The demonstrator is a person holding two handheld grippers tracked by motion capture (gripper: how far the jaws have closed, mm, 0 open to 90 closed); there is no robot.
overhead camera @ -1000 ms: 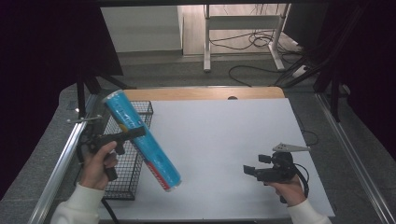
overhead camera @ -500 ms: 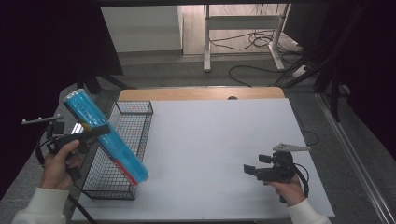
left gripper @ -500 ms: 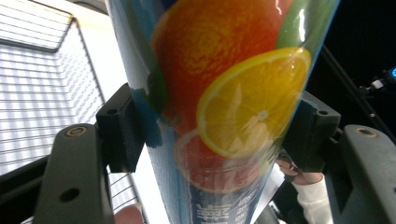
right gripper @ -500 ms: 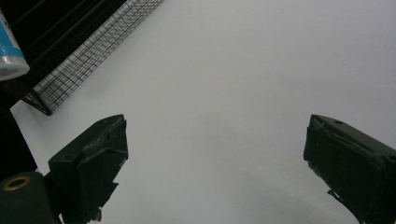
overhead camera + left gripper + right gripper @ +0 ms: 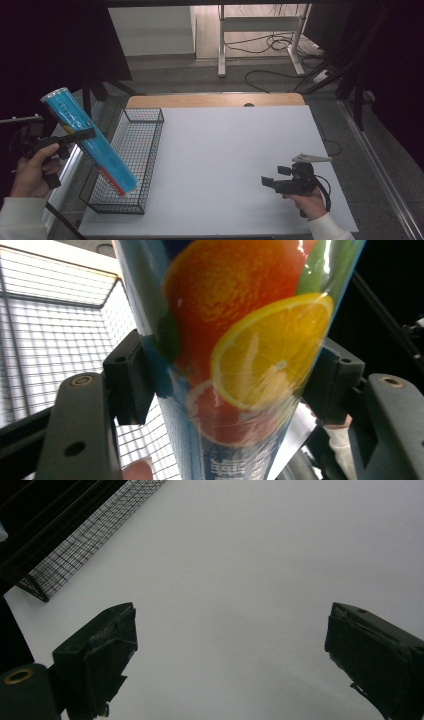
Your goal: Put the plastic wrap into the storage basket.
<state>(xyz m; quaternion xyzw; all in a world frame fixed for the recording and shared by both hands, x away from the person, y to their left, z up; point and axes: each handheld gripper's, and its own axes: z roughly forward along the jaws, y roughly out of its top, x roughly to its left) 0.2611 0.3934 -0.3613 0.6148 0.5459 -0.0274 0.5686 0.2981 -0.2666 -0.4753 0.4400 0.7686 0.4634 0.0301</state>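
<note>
Left gripper (image 5: 75, 136) clamped on tilted blue tube (image 5: 87, 141), right gripper (image 5: 267, 182) apart

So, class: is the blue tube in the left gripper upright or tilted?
Tilted. In the high view the blue tube slants from upper left down to lower right, its low end over the wire basket, clamped by the left gripper.

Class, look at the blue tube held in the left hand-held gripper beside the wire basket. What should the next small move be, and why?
Probably carry the blue tube back rightward over the wire basket before lowering it. The left hand-held gripper clamps it mid-length, tilted, with its lower end at the basket's left wall and its top well outside. The right hand-held gripper waits open over the table.
</note>
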